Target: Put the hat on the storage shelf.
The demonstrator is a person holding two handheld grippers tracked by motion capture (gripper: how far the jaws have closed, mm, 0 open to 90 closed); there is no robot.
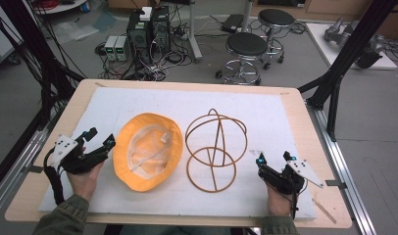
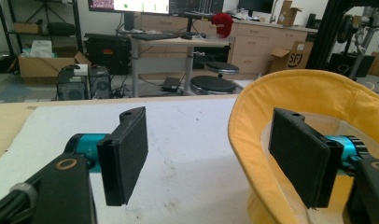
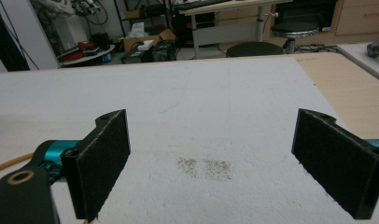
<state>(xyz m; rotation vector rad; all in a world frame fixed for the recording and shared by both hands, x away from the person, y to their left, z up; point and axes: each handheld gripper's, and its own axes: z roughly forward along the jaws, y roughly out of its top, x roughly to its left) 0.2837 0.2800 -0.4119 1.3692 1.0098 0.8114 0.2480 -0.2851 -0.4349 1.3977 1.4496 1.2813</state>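
Straddling the hat's [image 2: 299, 93] near brim with jaws spread wide, left gripper [image 1: 100, 140] near the tabletop's [image 1: 35, 186] left edge, right gripper [image 1: 274, 157] gaping, empty, near the right edge, wire frame [image 1: 214, 149] between hat and right gripper.

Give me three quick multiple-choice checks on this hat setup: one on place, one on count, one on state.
1. Where does the yellow fabric bucket hat lie relative to the wooden wire-frame hat stand?
A. to its left
B. on top of it
C. to its right

2. How many black round stools stand beyond the table?
A. one
B. two
C. four

3. How is the left tool?
A. shut on the brim
B. open, one jaw inside the brim
C. shut, empty

Answers: 1 A, the high view shows hat left of stand. 2 B, two seats show. 3 B, the left gripper view shows its jaws apart around the brim.
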